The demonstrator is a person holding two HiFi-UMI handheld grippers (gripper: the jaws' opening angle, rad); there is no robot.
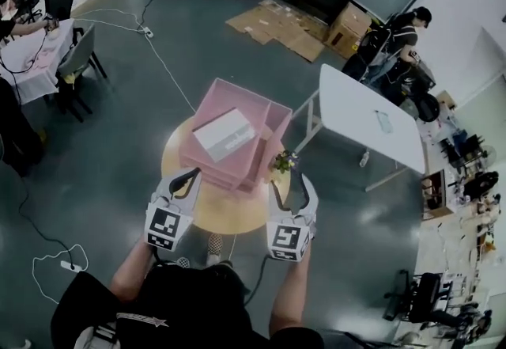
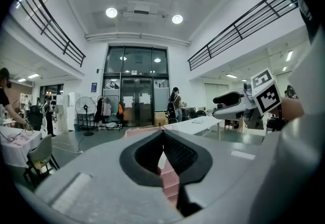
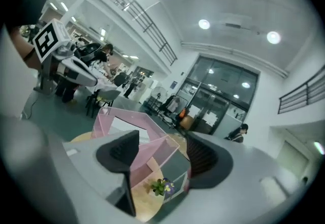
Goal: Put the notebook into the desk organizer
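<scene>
The notebook (image 1: 224,134) lies flat inside the pink desk organizer (image 1: 273,112) in our head view, its long axis slanting from near-left to far-right. Our left gripper (image 1: 186,177) and right gripper (image 1: 290,183) hang just beside the desk organizer's near side.

In the left gripper view our jaws meet at the tips, empty, with the desk organizer (image 2: 169,179) beyond.

In the right gripper view our jaws gape wide around nothing; the desk organizer (image 3: 147,154) and a small flower (image 3: 161,186) show between them.
</scene>
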